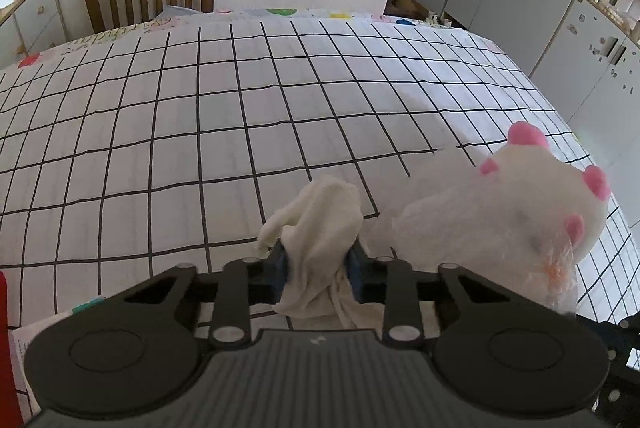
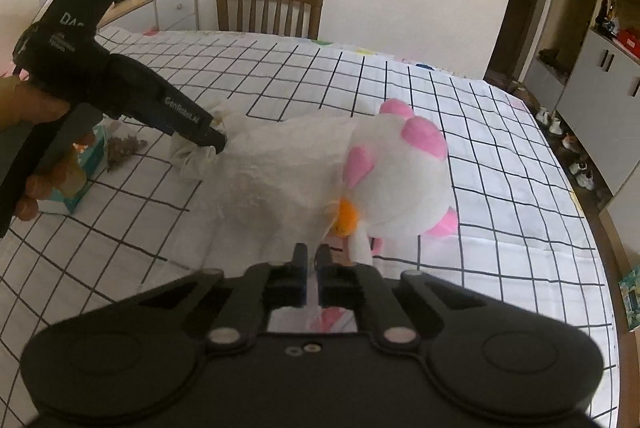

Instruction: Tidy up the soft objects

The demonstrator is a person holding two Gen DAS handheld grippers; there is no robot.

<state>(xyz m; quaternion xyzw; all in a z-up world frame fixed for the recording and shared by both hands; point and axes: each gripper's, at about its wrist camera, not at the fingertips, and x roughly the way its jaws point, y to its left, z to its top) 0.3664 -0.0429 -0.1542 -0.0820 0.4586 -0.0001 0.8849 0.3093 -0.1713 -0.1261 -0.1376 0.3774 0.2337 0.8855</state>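
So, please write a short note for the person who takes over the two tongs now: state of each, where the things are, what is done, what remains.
Left tongs: shut on a bunched end of the white bag.
Right tongs: shut, pinching the thin bag edge at the open end.
Plush toy, white and pink: lying on the checked tablecloth, one end inside the bag, the rest sticking out.
Done: both ends of the bag gripped.
Left: probably work the toy fully into the bag, then put it away.
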